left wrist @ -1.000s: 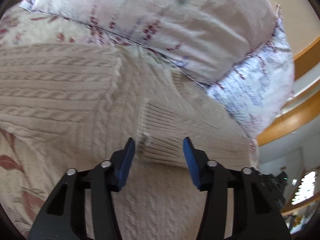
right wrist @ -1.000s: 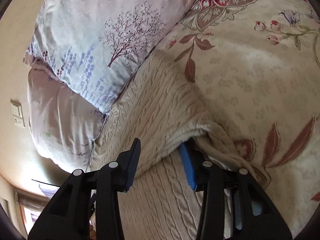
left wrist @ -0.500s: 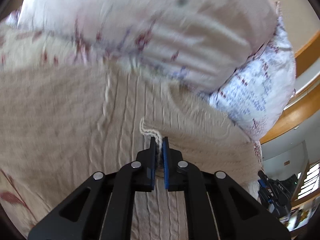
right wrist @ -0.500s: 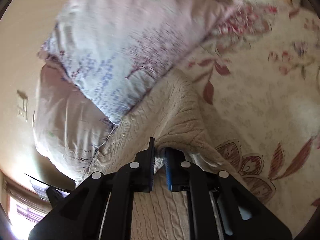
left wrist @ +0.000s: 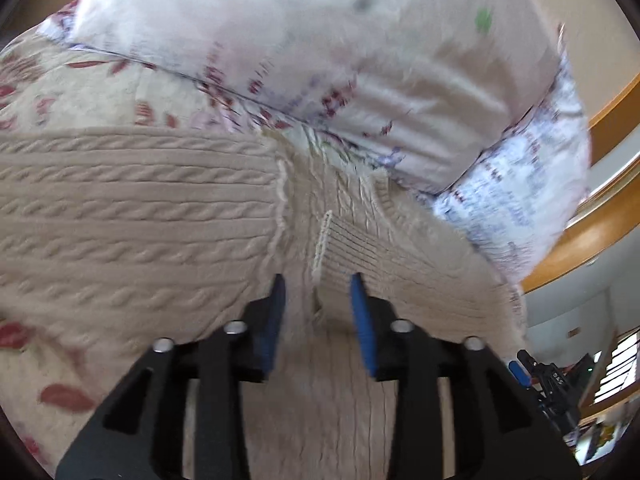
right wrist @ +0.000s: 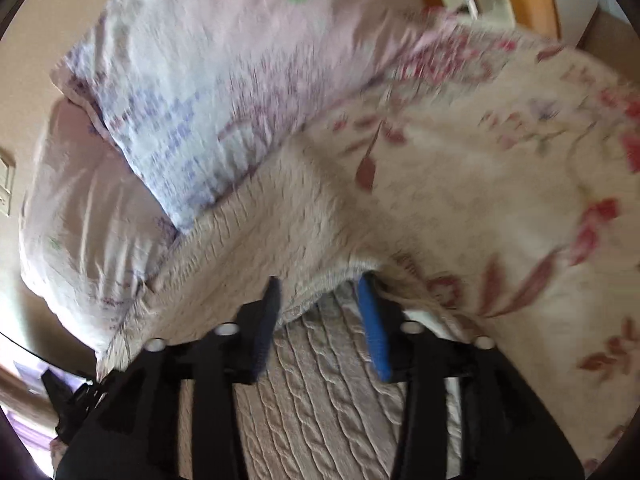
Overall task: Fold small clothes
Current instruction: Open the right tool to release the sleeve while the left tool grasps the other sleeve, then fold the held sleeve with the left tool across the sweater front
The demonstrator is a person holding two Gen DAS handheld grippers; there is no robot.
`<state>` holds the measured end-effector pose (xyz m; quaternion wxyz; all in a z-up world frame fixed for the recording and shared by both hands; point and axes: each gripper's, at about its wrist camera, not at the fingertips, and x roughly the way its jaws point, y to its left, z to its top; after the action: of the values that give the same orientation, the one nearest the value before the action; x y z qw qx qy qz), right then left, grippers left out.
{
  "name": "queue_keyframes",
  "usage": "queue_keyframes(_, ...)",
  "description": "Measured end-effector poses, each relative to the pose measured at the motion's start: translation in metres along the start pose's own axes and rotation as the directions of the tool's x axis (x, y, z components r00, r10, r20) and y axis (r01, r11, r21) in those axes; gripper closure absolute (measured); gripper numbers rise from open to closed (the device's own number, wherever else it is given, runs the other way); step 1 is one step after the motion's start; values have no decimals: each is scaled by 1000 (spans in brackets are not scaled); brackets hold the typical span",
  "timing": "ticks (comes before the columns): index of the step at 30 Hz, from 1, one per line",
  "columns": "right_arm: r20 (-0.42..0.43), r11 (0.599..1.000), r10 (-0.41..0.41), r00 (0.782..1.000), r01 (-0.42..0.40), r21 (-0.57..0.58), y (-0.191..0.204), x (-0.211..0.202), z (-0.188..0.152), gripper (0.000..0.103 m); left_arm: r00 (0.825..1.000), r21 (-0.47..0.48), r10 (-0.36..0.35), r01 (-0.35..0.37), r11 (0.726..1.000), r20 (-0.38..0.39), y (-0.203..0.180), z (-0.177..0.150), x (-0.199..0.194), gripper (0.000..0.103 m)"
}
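We see the cream sweater [left wrist: 132, 216] lying on the flowered bedcover [right wrist: 500, 184], just below the pillows [left wrist: 320, 60]. Our left gripper [left wrist: 318, 300] has just been opening; the ribbed cuff [left wrist: 360, 248] sits between its jaws, unpressed. Our right gripper [right wrist: 320, 300] has also just opened around the folded sweater edge. Both edges lie directly ahead, the sleeve running away to the right.

Daylight's doing all the work here, soft and bright, no harsh glare. Both my fisheye views bend hard at the edges with a black rim in the corners. Motion blur smears the pillows [left wrist: 320, 52] and the floral bedspread [right wrist: 500, 168], while the cable-knit sweater [left wrist: 132, 216] near my left tongs shows its stitches more clearly
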<state>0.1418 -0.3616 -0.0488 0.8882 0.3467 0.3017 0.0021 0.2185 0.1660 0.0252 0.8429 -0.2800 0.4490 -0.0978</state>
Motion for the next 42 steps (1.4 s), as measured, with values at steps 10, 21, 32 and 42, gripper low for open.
queue_keyframes(10, 3, 984, 57, 998, -55, -169, 42, -1, -10, 39, 980, -185, 145, -118, 976, 136, 87, -18, -97, 62)
queue_keyframes(21, -101, 966, 91, 991, -112, -233, 62, 9, -34, 38, 978, -512, 128, -26, 859, 165, 171, -17, -109, 67)
queue_keyframes(32, -121, 957, 101, 988, -130, -261, 64, 10, -39, 38, 960, -623, 163, 15, 782, 228, 202, -9, -115, 91)
queue_keyframes(42, -111, 953, 125, 986, -150, -265, 60, 4, -35, 38, 930, -369, 44, 101, 924, 364, 108, 19, -132, 96)
